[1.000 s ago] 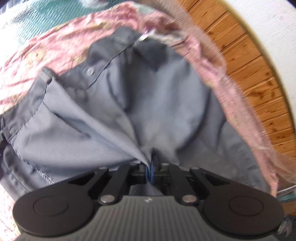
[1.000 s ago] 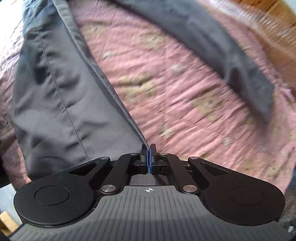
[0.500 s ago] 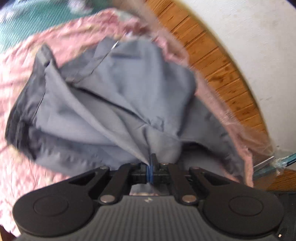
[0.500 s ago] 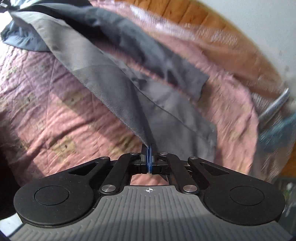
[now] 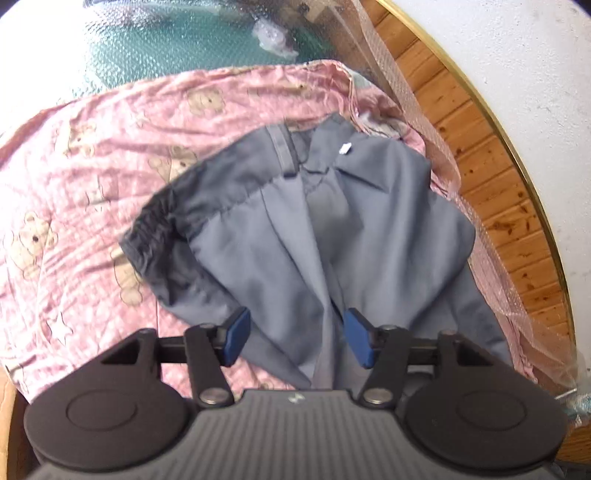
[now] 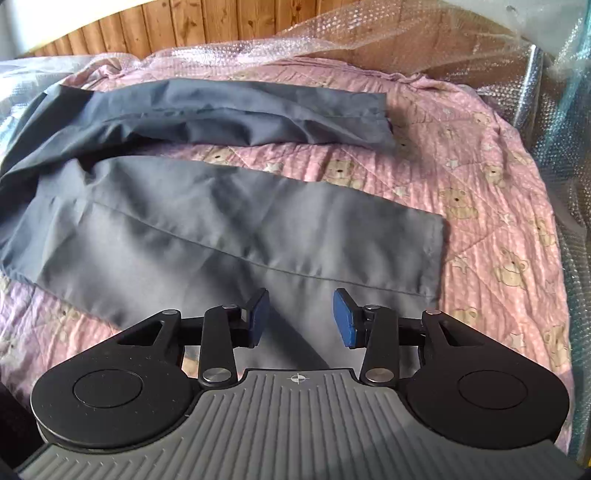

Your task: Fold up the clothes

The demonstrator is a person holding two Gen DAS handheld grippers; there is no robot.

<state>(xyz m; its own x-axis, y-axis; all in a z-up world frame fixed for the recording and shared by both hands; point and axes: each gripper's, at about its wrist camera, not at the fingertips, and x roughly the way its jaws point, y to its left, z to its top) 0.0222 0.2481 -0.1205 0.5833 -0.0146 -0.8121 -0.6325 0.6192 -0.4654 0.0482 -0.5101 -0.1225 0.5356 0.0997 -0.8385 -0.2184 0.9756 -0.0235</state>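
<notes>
Grey trousers (image 6: 221, 229) lie spread on a pink quilt (image 6: 491, 192) printed with small bears and stars. Both tools are open and grip nothing. Seen from the right wrist, the right gripper (image 6: 300, 317) has its blue pads (image 6: 258, 317) spread wide, with flat grey cloth of the nearer trouser leg showing in the gap between them. That leg runs from the far left across in front of the tool to a hemmed cuff (image 6: 437, 254) ahead and to the right. Beyond it, farther from the tool, the second leg (image 6: 240, 114) lies in a rumpled band, its cuff also toward the right, with a strip of quilt showing between the two legs. Bubble wrap (image 6: 332, 40) and wooden panelling (image 6: 184, 26) rise behind the quilt. From the left wrist, the left gripper (image 5: 297, 336) is likewise spread, its pads parted over the bunched upper part of the trousers. Ahead of it sit the waistband (image 5: 280, 147) and a small white tag (image 5: 345, 148); a dark gathered edge (image 5: 151, 236) curls up ahead and to the left. Right of this tool the quilt meets wooden boards (image 5: 491, 177) and a white wall (image 5: 535, 55).
</notes>
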